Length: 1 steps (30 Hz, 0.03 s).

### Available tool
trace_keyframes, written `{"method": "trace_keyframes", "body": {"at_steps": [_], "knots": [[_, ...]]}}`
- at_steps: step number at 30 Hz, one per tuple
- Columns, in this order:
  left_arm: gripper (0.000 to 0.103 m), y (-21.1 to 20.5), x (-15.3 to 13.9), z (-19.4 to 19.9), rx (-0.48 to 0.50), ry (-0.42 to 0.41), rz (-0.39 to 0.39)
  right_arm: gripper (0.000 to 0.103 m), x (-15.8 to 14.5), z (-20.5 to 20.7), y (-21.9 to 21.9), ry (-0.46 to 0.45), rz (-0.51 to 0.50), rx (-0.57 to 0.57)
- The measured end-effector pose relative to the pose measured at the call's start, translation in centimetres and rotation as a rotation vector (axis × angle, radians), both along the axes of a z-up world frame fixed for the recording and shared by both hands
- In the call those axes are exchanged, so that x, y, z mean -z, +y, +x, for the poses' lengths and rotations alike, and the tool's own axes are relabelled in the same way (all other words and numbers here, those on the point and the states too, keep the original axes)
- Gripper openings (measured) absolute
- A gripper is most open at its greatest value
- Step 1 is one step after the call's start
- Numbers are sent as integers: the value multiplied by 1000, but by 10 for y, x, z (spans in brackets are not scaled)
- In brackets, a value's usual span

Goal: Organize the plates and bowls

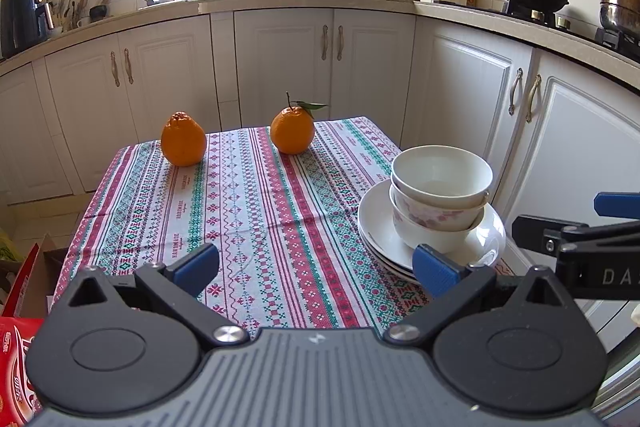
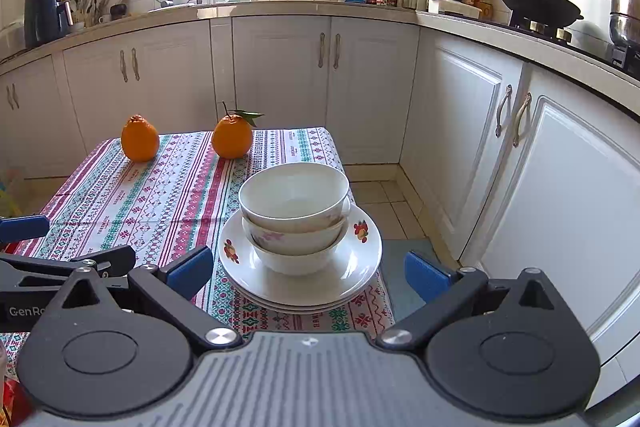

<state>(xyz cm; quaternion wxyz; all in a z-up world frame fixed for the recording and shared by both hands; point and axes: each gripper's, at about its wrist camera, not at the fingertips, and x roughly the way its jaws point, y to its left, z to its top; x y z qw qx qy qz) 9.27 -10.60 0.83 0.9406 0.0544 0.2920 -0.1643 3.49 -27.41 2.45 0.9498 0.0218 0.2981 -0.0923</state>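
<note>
Bowls (image 2: 294,215): nested, sit on plates (image 2: 360,267) at table's near right corner; one compact stack, prob. to move as a unit.
L gripper (image 1: 316,269): jaws apart, empty, beside stack.
R gripper (image 2: 308,273): jaws apart, straddling stack front w/o touching.
Oranges (image 1: 183,139): far edge, well apart.

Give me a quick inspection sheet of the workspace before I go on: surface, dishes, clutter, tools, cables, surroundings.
Surface: small table under a patterned tablecloth, flat, no spills seen.
Job's things: stacked bowls nested upright on a stack of plates, near the table's right front corner.
Clutter: two oranges at the far edge, apart from the dishes; one has a leaf.
Grippers: left tool open and holding nothing, over the cloth to the left of the dishes; right tool open and holding nothing, fingers either side of the plates, no contact seen.
Cables: nothing seen on the table.
Surroundings: white cabinets, counter with bottles, a wok and a pot on the stove, tiled floor.
</note>
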Motion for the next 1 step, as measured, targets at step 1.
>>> {"method": "trace_keyframes", "body": {"at_steps": [1], "knots": [[102,0,0,0,1,1,1,103,0,0,0,1,-1,0]]}}
